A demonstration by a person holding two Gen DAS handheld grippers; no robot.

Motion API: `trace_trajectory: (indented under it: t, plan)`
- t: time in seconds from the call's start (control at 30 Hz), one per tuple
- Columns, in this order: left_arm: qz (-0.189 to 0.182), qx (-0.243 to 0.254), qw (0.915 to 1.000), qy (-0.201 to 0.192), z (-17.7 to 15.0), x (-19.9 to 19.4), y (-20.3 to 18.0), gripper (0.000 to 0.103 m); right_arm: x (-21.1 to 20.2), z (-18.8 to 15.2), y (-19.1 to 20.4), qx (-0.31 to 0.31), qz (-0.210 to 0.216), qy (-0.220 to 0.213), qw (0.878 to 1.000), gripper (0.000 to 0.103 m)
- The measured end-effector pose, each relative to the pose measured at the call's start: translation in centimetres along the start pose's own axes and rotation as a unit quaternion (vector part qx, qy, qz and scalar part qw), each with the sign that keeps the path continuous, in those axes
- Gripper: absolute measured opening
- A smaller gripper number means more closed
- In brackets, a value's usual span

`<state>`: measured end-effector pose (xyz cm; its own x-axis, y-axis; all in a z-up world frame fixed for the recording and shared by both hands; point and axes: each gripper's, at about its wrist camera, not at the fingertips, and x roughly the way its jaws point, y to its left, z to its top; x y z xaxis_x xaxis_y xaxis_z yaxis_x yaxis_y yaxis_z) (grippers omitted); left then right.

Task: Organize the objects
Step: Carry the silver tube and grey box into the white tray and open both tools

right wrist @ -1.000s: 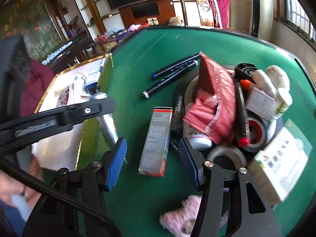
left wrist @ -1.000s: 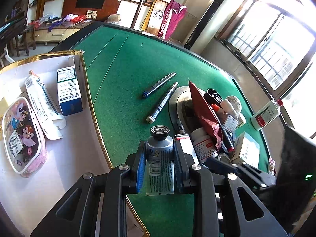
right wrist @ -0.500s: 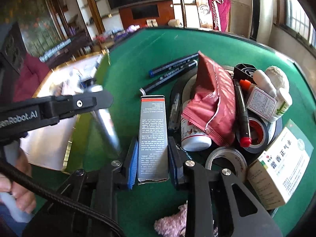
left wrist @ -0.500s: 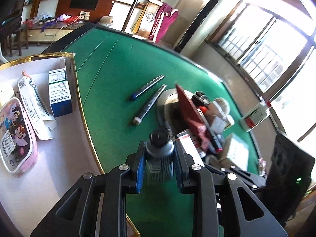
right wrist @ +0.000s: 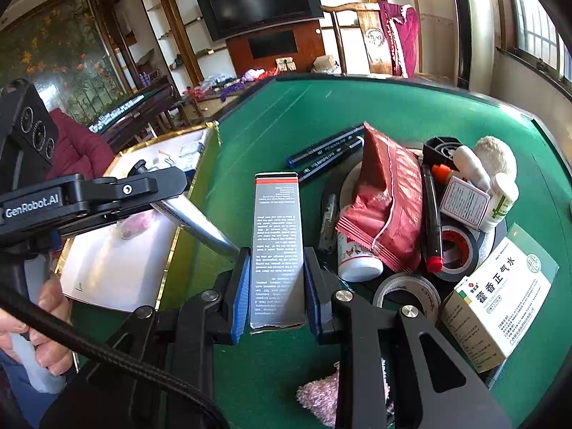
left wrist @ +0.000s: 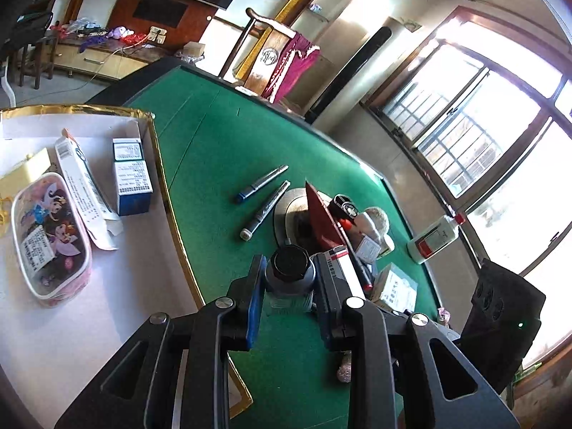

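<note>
My left gripper is shut on a silver tube with a black cap, held above the green table near the white tray's gold rim. In the right wrist view that same silver tube slants out of the left gripper. My right gripper is shut on a tall grey carton with a red and black band, lifted over the felt. The carton also shows just right of the tube in the left wrist view.
The tray holds a cartoon pencil case, a toothpaste box and a blue-white box. Two markers lie on the felt. A pile has a red packet, tape rolls, a medicine box and small bottles. A hand grips the left handle.
My right gripper closed on the grey carton and raised it off the felt. My left gripper rose and tipped with the tube, now seen cap-on.
</note>
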<state>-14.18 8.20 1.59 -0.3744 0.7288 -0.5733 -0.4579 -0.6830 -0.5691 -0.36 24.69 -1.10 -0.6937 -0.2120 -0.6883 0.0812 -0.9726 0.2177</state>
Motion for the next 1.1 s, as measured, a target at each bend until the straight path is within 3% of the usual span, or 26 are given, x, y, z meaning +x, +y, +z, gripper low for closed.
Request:
trace_trajectory:
  t: [0.2, 0.43, 0.77, 1.1]
  plan:
    - [-0.001, -0.002, 0.9992, -0.040, -0.3, -4.3, 0.4, 0.022, -1.4, 0.1, 2.3, -0.019, 0.017, -0.027, 0.999, 0.025]
    - [0.048, -0.005, 0.9971, -0.060, -0.3, -9.6, 3.1, 0.022, -1.0, 1.1, 6.3, -0.050, 0.046, -0.026, 0.997, 0.025]
    - [0.127, -0.037, 0.9905, -0.039, 0.2, -12.6, 9.9, 0.022, 4.4, 3.6, 12.7, -0.097, 0.066, 0.011, 0.993, 0.025]
    - [0.166, -0.075, 0.9833, 0.002, 1.7, -10.9, 16.0, 0.022, 10.6, 5.7, 15.3, -0.110, 0.038, 0.034, 0.993, 0.025]
